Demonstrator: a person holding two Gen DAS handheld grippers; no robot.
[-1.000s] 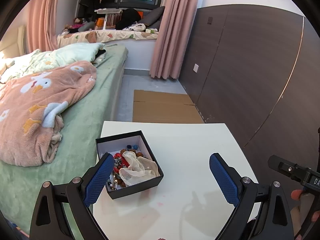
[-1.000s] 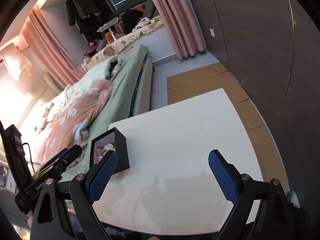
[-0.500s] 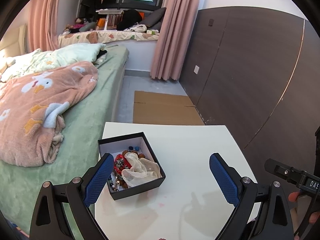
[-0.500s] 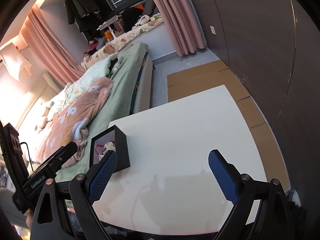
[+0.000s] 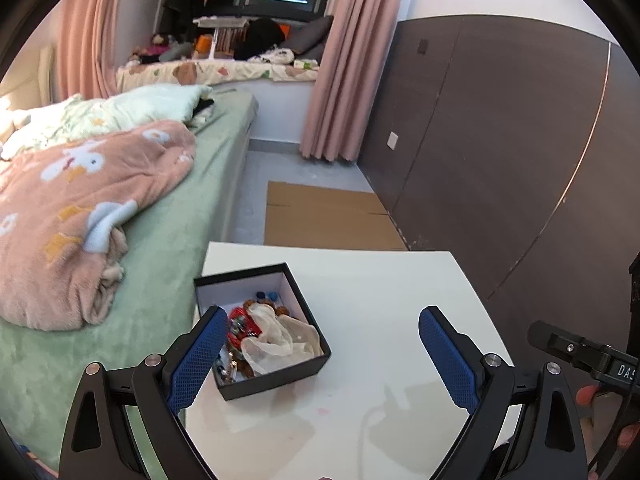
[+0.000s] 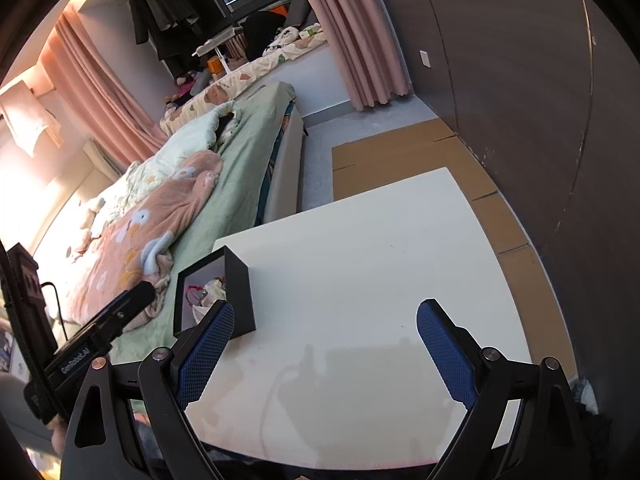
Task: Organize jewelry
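A black open box (image 5: 308, 312) with a white lining stands at the left side of the white table (image 5: 380, 292). It holds a sheer white pouch (image 5: 280, 340), red and brown beads and several small pieces. My left gripper (image 5: 324, 364) is open and empty, above the table's near edge, its left finger in front of the box. In the right wrist view the box (image 6: 236, 284) shows side-on at the table's (image 6: 380, 272) left edge. My right gripper (image 6: 324, 360) is open and empty over the near part of the table.
A bed with a green sheet (image 5: 168, 248) and a pink blanket (image 5: 72, 216) lies against the table's left side. Flat cardboard (image 5: 320, 216) lies on the floor beyond the table. A dark panelled wall (image 5: 500, 140) runs along the right.
Both grippers have drawn back and risen slightly, so the box sits a little further ahead in the left wrist view. Both stay open. The box has not moved.
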